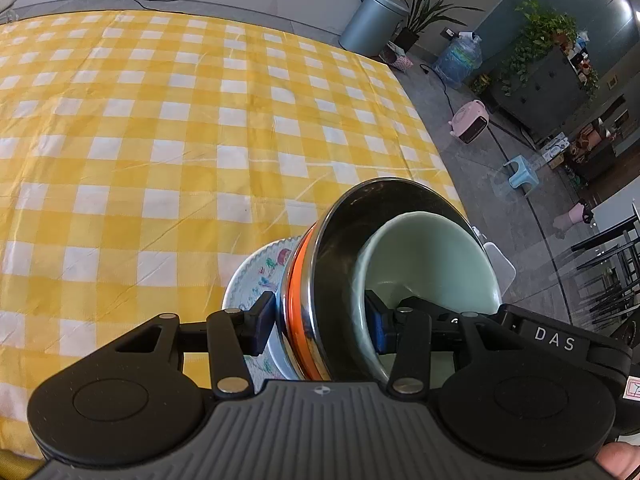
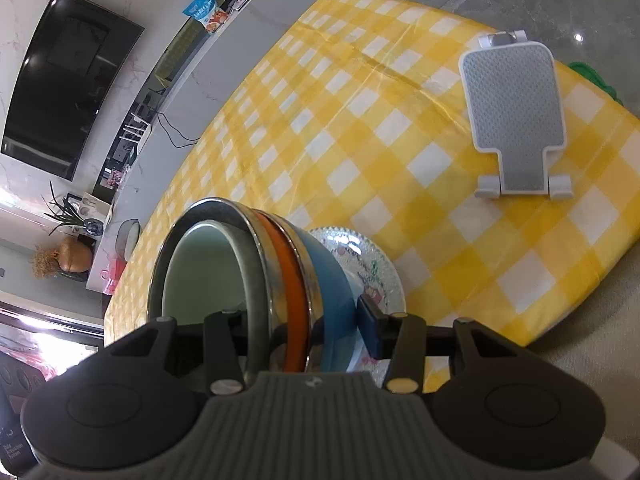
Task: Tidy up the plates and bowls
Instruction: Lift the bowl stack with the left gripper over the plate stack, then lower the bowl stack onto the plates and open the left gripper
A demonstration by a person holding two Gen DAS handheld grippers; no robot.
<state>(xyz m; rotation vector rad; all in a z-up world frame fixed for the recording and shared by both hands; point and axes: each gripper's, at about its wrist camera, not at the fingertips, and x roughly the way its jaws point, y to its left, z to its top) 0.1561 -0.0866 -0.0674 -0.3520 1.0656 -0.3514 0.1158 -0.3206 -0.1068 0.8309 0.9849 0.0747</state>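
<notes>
You hold one stack of dishes with both grippers. The left gripper (image 1: 320,322) has its jaws closed on the stack's near edge: one pad sits inside the pale green bowl (image 1: 432,264), the other pad presses on the outside, by the patterned plate (image 1: 260,276). The right gripper (image 2: 304,320) grips the other edge of the same stack. Its right pad presses on the blue bowl (image 2: 336,292); its left pad is hidden inside the green bowl.

The green bowl sits inside a shiny metal bowl (image 1: 340,240). Under the metal rim you see an orange band (image 1: 298,292), and under that the blue bowl. The patterned plate is at the bottom of the stack.

The stack is tilted in both views. It is over the near corner of the counter, which is covered by a yellow and white checked cloth (image 1: 160,120). You cannot tell if the plate touches the cloth.

A grey and white stand (image 2: 516,112) lies on the cloth, well apart from the stack.
</notes>
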